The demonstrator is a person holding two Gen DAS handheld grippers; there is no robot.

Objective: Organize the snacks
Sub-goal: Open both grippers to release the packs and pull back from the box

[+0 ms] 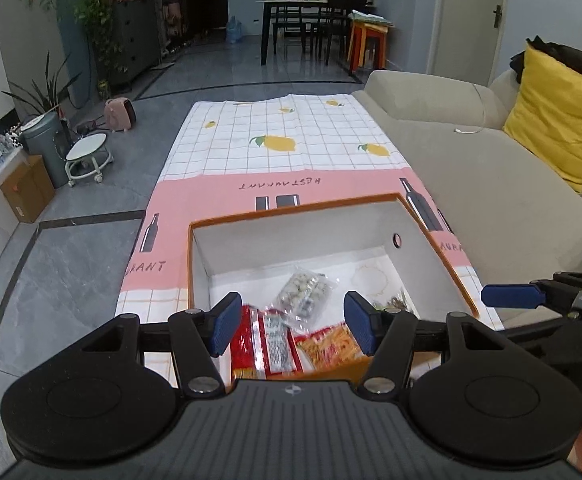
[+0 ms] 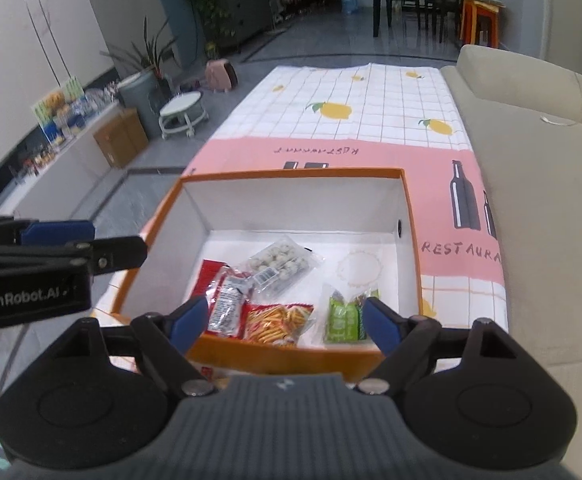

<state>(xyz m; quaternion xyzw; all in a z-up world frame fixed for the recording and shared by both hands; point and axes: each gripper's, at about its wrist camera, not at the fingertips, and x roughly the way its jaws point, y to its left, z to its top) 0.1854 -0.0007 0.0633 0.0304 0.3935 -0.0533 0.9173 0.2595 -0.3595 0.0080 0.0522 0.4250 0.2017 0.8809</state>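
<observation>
— Inside the orange box [image 2: 291,354], what is seen?

— Snack packets are gathered there: a clear pack of pale balls [image 2: 281,266], a red strip-snack bag [image 2: 277,322], a green packet [image 2: 343,318], a silver-red sachet [image 2: 227,306].

— And the grippers?

— The left gripper [image 1: 291,322] and right gripper [image 2: 285,322] are both held apart, nothing clamped.

— What is left?

— No loose snacks are visible on the tablecloth [image 2: 371,120]; the task is judged nearly done.

An open orange box [image 2: 275,358] with white inside walls sits on the table. Lying flat on its floor: a clear packet of pale balls [image 2: 281,266], a red-and-silver packet [image 2: 227,304], a red bag of orange sticks [image 2: 277,324] at the near wall, and green packets [image 2: 345,318] apart to the right.
</observation>
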